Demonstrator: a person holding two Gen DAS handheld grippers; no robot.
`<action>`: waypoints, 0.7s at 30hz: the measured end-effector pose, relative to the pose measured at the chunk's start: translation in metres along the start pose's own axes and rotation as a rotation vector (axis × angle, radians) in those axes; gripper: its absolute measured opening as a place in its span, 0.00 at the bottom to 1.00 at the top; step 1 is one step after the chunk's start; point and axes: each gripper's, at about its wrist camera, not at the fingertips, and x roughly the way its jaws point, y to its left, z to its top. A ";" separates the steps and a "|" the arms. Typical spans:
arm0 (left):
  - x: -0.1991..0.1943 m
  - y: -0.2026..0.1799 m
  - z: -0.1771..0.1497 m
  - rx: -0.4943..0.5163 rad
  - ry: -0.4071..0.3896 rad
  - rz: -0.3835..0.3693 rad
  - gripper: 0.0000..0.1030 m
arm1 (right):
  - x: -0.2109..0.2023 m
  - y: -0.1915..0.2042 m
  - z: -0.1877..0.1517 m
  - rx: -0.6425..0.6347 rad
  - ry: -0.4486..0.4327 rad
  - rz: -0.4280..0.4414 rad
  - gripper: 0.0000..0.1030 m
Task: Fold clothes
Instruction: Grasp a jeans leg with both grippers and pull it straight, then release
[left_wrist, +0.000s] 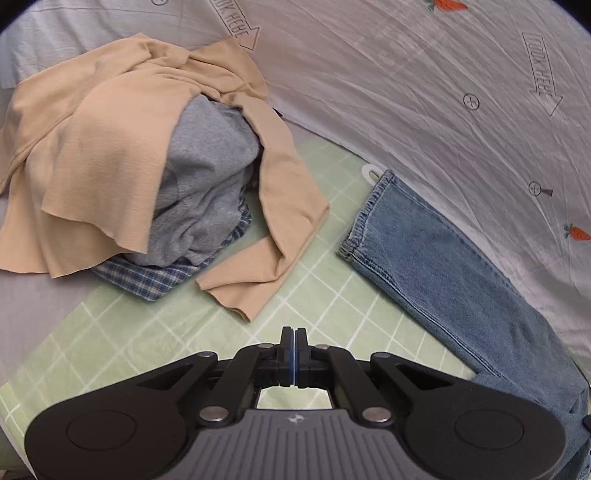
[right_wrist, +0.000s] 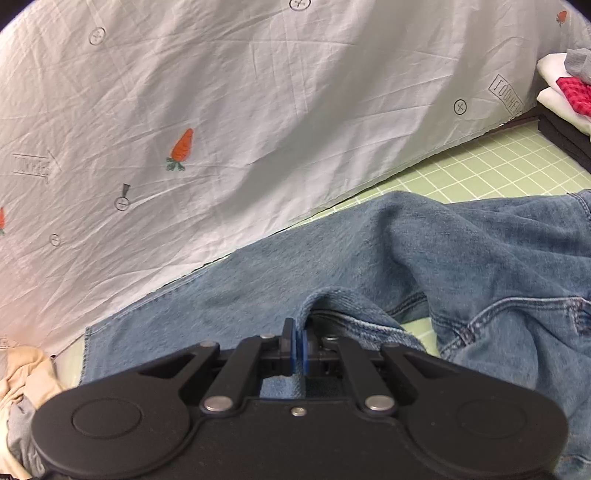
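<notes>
Blue jeans (left_wrist: 424, 243) lie on the green checked mat (left_wrist: 155, 332), one leg stretched out with its hem at the far end. My left gripper (left_wrist: 294, 334) hovers over the mat left of that leg, shut, with nothing between its pads. In the right wrist view the jeans (right_wrist: 369, 251) are rumpled near the waist. My right gripper (right_wrist: 298, 345) is shut on a raised fold of denim that bunches around its fingertips. A pile of unfolded clothes sits at the left: a tan shirt (left_wrist: 92, 155) draped over a grey garment (left_wrist: 207, 192) and a blue plaid one (left_wrist: 155, 277).
A white sheet (right_wrist: 240, 110) printed with carrots and arrows rises along the mat's far side. A stack of folded clothes (right_wrist: 565, 99), white, red-checked and dark, stands at the far right. The grey bed surface (left_wrist: 33, 306) borders the mat on the left.
</notes>
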 end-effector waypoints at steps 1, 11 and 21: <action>0.010 -0.005 -0.001 0.009 0.022 -0.005 0.00 | 0.013 0.000 0.001 0.000 0.016 -0.022 0.04; 0.052 -0.039 -0.030 0.128 0.167 -0.012 0.09 | 0.021 -0.006 -0.035 0.015 0.088 -0.060 0.41; 0.017 -0.017 -0.086 0.083 0.198 0.031 0.29 | -0.009 -0.015 -0.096 -0.022 0.223 0.000 0.47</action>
